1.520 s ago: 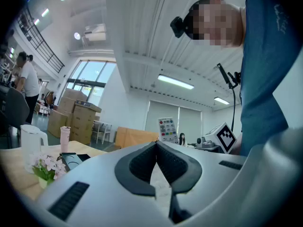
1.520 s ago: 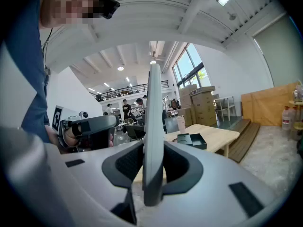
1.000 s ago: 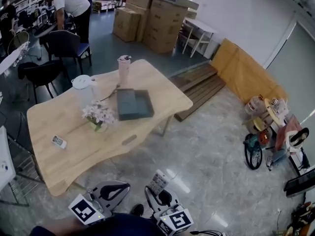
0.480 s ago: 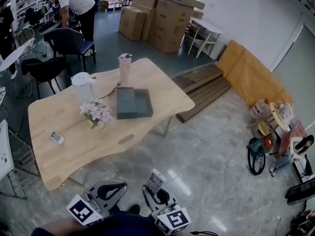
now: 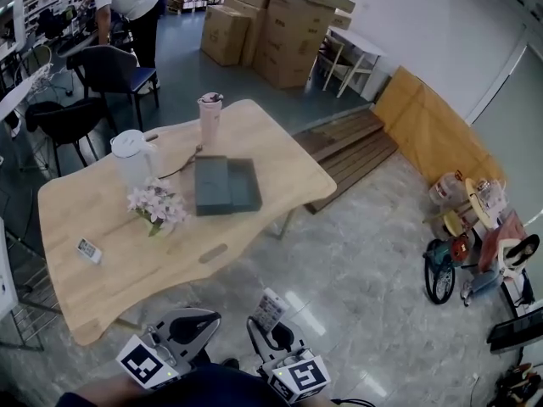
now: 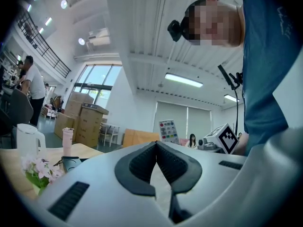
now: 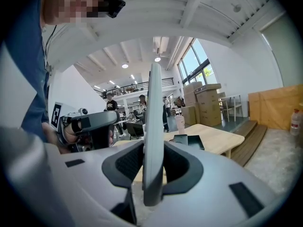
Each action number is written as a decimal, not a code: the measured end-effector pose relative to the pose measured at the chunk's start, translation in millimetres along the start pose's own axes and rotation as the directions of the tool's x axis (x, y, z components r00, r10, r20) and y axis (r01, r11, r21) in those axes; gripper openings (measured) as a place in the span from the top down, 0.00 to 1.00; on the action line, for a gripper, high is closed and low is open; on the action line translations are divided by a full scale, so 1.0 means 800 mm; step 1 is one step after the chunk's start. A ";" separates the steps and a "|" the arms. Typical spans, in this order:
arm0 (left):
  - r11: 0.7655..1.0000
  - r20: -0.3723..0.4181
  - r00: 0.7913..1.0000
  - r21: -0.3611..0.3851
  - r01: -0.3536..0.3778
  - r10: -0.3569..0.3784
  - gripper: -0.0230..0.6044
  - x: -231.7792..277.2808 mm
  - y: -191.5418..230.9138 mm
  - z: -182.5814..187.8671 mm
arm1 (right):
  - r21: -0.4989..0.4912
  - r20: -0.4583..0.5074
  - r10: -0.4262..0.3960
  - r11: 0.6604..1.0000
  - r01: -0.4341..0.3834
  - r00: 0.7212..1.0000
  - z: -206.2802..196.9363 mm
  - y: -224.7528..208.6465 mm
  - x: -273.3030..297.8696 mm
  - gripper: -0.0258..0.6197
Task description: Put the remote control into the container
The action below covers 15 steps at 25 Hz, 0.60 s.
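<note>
Firmly pinched edge-on between the ribbed dark pads of the right gripper (image 7: 152,167), the slim, flat remote control (image 5: 270,311) stands near, above glossy floor tiles. Left of it, the left gripper (image 6: 155,144) is closed, empty. Farther off, a flat grey rectangular container (image 5: 246,195) lies on the pale wooden table (image 5: 259,134).

Open-plan lab-office hall: stacked cardboard boxes (image 5: 284,36), office chairs (image 5: 110,66), mezzanine railing (image 6: 40,41), high ceiling (image 6: 142,27).

Person is wearing a blue top (image 6: 267,65), a black head-mounted camera (image 6: 176,28) and thin black cables (image 6: 228,77) trailing above the tongs. Left gripper (image 5: 191,320) and right gripper (image 5: 273,329) are showing pale grey shells, black ribbed pads (image 6: 142,162) and black-and-white marker cubes (image 5: 146,364) behind
</note>
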<state>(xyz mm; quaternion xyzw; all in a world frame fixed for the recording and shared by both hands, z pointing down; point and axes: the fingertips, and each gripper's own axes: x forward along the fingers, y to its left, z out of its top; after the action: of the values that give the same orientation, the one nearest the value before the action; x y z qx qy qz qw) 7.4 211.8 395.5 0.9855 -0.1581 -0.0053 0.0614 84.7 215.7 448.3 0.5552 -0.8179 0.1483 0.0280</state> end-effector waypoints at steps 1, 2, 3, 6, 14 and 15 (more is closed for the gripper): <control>1.000 -0.004 1.000 -0.005 0.005 -0.005 0.94 0.005 0.013 -0.001 | 0.003 -0.003 -0.007 1.000 0.007 1.000 0.002 -0.005 0.013 0.78; 1.000 -0.004 1.000 -0.011 0.010 -0.010 0.94 0.009 0.027 -0.001 | 0.006 -0.006 -0.013 1.000 0.013 1.000 0.004 -0.011 0.026 0.78; 1.000 -0.002 1.000 -0.015 0.015 -0.015 0.94 0.014 0.041 -0.001 | 0.008 -0.010 -0.020 1.000 0.020 1.000 0.006 -0.016 0.040 0.78; 0.999 -0.008 0.999 -0.008 0.033 -0.033 0.94 0.027 0.085 0.001 | 0.014 -0.017 -0.032 0.999 0.032 0.999 0.014 -0.030 0.083 0.78; 0.996 0.001 0.997 -0.013 0.083 -0.083 0.94 0.049 0.200 0.011 | 0.047 -0.052 -0.064 0.997 0.066 0.997 0.035 -0.056 0.198 0.78; 0.996 0.002 0.996 -0.013 0.091 -0.091 0.94 0.049 0.212 0.013 | 0.053 -0.057 -0.072 0.996 0.075 0.996 0.037 -0.059 0.212 0.79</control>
<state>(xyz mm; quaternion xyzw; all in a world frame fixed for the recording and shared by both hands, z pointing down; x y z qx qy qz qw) -8.5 38.4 406.7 0.9912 -0.1131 -0.0099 0.0674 66.9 39.3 465.8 0.5811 -0.7915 0.1849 0.0404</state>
